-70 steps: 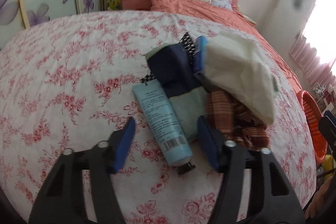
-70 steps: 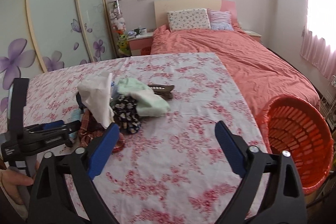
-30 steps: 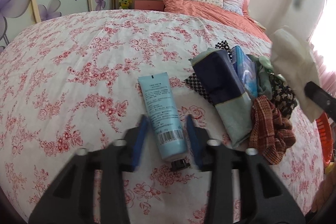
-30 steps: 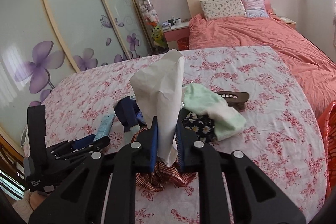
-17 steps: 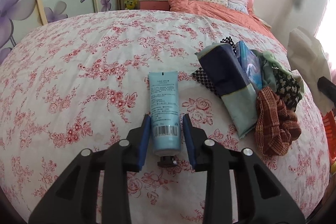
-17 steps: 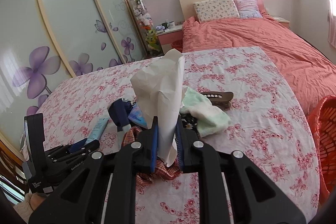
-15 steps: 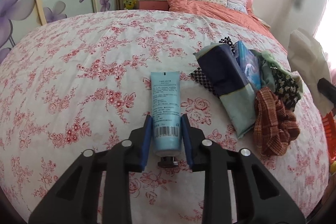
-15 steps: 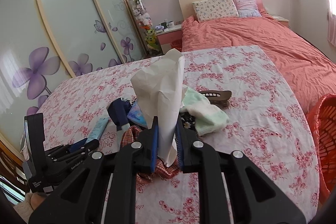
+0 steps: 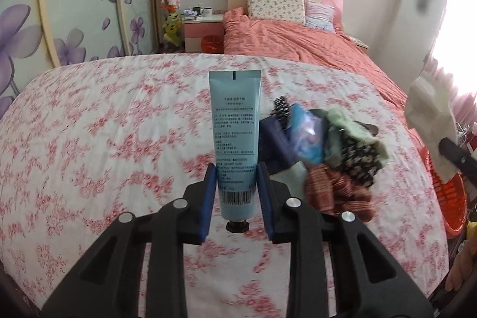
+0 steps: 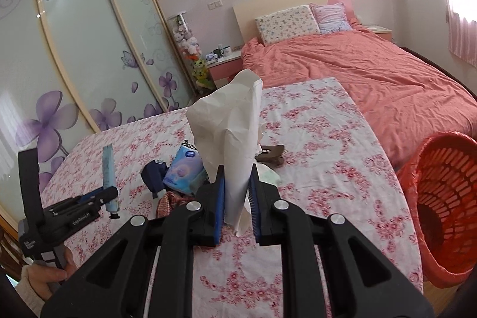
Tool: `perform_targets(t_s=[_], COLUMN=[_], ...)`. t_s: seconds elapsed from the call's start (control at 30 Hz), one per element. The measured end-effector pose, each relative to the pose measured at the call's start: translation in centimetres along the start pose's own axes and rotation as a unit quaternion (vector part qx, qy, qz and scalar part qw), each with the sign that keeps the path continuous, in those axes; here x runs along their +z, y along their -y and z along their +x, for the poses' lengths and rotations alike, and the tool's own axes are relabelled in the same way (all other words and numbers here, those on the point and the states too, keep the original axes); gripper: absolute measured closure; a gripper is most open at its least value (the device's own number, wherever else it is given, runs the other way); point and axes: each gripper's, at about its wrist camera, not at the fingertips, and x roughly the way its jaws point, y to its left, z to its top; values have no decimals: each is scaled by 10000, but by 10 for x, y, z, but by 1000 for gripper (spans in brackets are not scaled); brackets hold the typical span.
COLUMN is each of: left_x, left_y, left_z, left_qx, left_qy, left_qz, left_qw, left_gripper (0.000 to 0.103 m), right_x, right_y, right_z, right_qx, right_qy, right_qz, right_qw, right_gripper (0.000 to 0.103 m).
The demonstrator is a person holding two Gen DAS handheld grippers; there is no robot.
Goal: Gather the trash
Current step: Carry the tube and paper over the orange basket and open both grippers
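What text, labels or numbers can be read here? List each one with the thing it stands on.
Blue tube held in the left gripper: lines of small print and a barcode, too small to read.
Side of the left gripper as seen from the right wrist: white lettering, too blurred to read.
Blue packet in the pile: pale printed design, no legible words.
Nothing else shows any text.

Between the left tongs, a smooth plastic tube [image 9: 234,139]; between the right ones, crumpled matt paper [image 10: 231,139]; beside, ribbed plastic basket [image 10: 447,207].

Barcode on blue tube [image 9: 235,139], small print unreadable (too blurred)
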Motion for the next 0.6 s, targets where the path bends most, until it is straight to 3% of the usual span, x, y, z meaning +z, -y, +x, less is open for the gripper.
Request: perform_targets(t_s=[0.33,0.6], left_x=[13,22], left_y=[65,154], left_z=[-29,-49], left_qx=[-579,-1357], left_qy=[174,350], left_qz=[433,1008], left_qw=[9972,9850], left_gripper=[75,75], right_x=[3,2], right_y=[35,82], right_z=[-33,-71], right_qx=[-170,-518], right_qy=[281,614], right_qz=[225,573], right_qw=[9992,9951], right_gripper=[88,88])
